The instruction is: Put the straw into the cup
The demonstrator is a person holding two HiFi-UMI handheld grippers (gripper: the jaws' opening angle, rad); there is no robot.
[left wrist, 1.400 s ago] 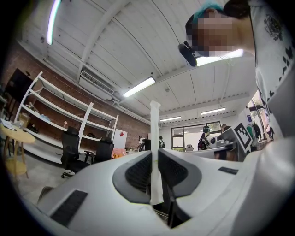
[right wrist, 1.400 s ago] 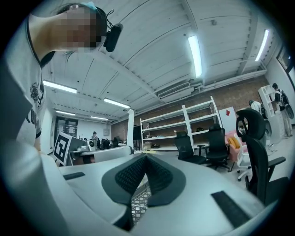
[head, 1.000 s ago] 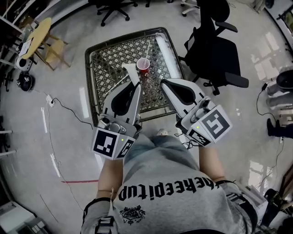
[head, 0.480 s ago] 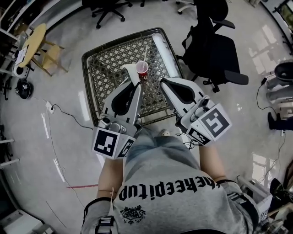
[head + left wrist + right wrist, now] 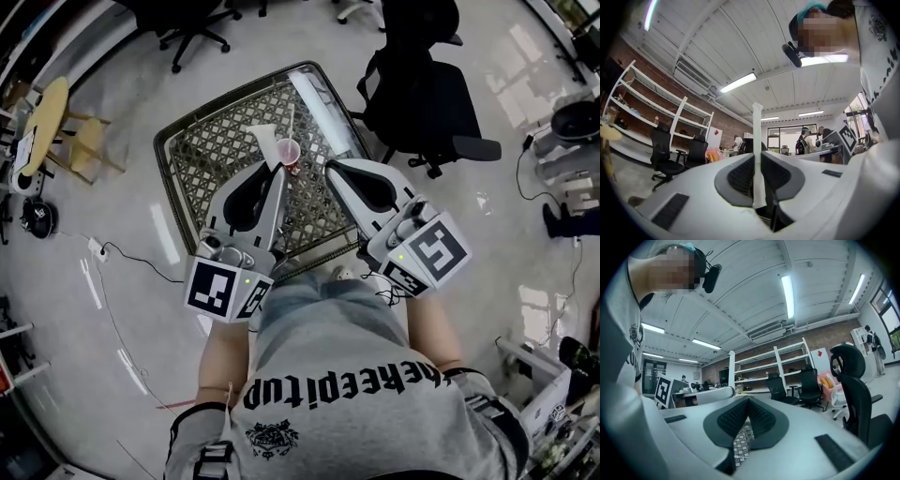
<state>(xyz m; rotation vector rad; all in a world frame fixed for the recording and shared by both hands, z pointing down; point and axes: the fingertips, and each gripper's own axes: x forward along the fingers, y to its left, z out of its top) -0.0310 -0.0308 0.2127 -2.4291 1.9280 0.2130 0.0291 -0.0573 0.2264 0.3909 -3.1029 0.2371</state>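
Observation:
A red cup [image 5: 288, 151] stands on the metal lattice table [image 5: 211, 150]. My left gripper [image 5: 278, 171] is shut on a white straw [image 5: 265, 142], whose upper end reaches up and left, just beside the cup's rim. In the left gripper view the straw [image 5: 757, 150] stands upright, clamped between the pads. My right gripper [image 5: 330, 170] hovers over the table to the right of the cup; its jaws meet at the tips and hold nothing. From the right gripper view the straw [image 5: 731, 367] rises above the left gripper [image 5: 705, 394].
A long white tube [image 5: 323, 101] lies along the table's right edge. A black office chair [image 5: 422, 89] stands close to the right of the table. A wooden chair [image 5: 80, 141] and a floor cable [image 5: 131, 258] are at the left.
The cup and table have drifted left and nearer to the gripper tips in the head view. The straw's end now sits closer to the cup's rim. Both grippers keep their grip states.

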